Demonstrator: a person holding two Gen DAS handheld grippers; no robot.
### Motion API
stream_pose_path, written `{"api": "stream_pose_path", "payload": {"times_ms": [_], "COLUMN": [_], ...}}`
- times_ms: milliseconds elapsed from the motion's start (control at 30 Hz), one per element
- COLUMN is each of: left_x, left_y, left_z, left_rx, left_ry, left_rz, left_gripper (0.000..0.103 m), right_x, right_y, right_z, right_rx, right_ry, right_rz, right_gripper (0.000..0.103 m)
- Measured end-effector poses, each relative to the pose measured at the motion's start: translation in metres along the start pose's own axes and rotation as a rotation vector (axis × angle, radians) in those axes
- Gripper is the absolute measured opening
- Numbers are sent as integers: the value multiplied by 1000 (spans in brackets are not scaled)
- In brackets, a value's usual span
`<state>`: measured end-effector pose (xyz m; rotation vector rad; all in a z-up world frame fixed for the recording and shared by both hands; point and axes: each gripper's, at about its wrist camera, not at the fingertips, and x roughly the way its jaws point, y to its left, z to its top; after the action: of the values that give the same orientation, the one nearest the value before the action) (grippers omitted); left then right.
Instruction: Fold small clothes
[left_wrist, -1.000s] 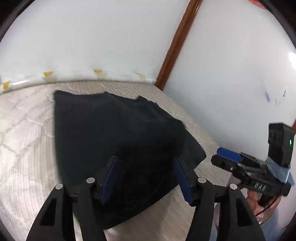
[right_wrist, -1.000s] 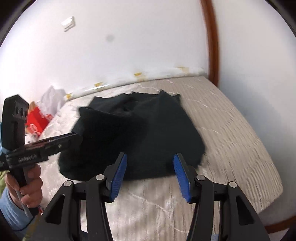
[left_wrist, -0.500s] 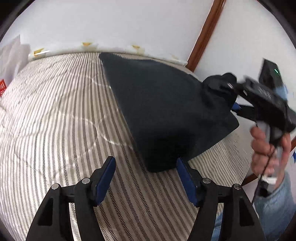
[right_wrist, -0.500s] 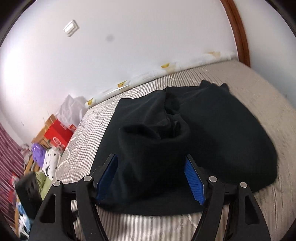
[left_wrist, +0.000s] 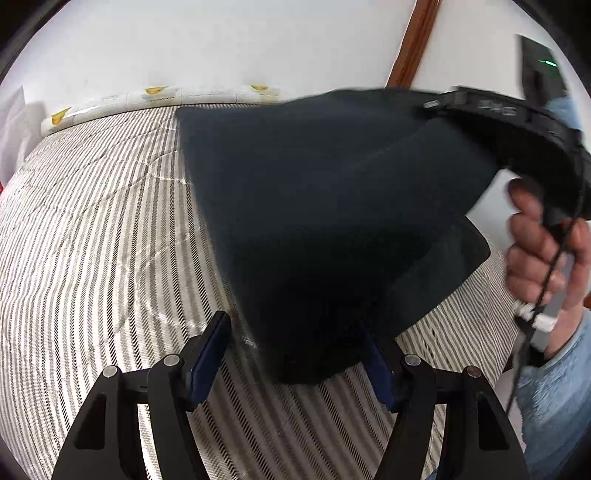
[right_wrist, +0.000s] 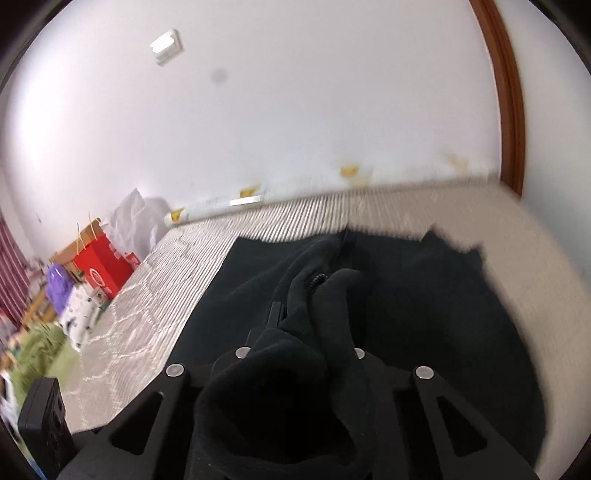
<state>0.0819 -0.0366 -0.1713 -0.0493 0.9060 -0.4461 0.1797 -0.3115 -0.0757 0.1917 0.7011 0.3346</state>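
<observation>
Right gripper (right_wrist: 299, 354) clenched on bunched, fleecy black garment (left_wrist: 332, 206), left gripper (left_wrist: 295, 354) spread wide, herringbone-striped mattress (left_wrist: 96, 236) beneath

dark matt fleece-like cloth garment (left_wrist: 332, 206); striped woven quilted mattress cover (left_wrist: 92, 236), slight sheen; glossy brown wooden trim (left_wrist: 413, 40).

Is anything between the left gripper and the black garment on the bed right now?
Nothing visible. The left gripper is open with the black garment hem already between its fingers, while the right gripper holds a fold lifted.
</observation>
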Motion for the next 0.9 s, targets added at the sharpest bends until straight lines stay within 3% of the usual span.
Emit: {"api": "stream_pose_path", "payload": {"times_ms": [67, 167, 233, 400, 500, 567, 633, 667, 733, 800, 833, 900], "left_x": [1, 2, 5, 11, 11, 12, 14, 15, 12, 8, 5, -3], "left_y": [-4, -13, -21, -40, -45, -49, -51, -51, -48, -39, -35, -28], "left_z": [4, 8, 11, 17, 18, 17, 19, 20, 21, 23, 24, 26], "left_rx": [3, 16, 28, 51, 42, 38, 24, 18, 3, -40, -52, -48], "left_ry": [-3, -9, -5, -14, -16, -19, -22, -29, -43, -62, -73, -107], "left_rz": [4, -15, -34, -28, -24, -28, -39, -32, -42, -73, -71, -32], "left_gripper": [66, 66, 66, 64, 61, 48, 37, 29, 22, 19, 18, 17], "right_x": [-20, -52, -58, -40, -47, -58, -62, -58, -50, -45, -43, -37], "right_y": [-11, -56, -85, -144, -149, -152, -157, -162, -163, -163, -163, -152], "right_z": [6, 5, -1, -38, -52, -60, -64, -68, -71, -70, -70, -64], "right_rx": [-23, 45, 106, 221, 212, 215, 246, 279, 309, 327, 334, 333], "right_ry": [-63, -138, -128, 18, 23, -6, 1, 30, 68, 68, 68, 66], "right_rz": [-31, -93, -124, -152, -211, -265, -262, -229, -209, -185, -151, -144], "right_gripper": [14, 14, 14, 18, 37, 57, 60, 60, 59, 40, 22, 20]}}
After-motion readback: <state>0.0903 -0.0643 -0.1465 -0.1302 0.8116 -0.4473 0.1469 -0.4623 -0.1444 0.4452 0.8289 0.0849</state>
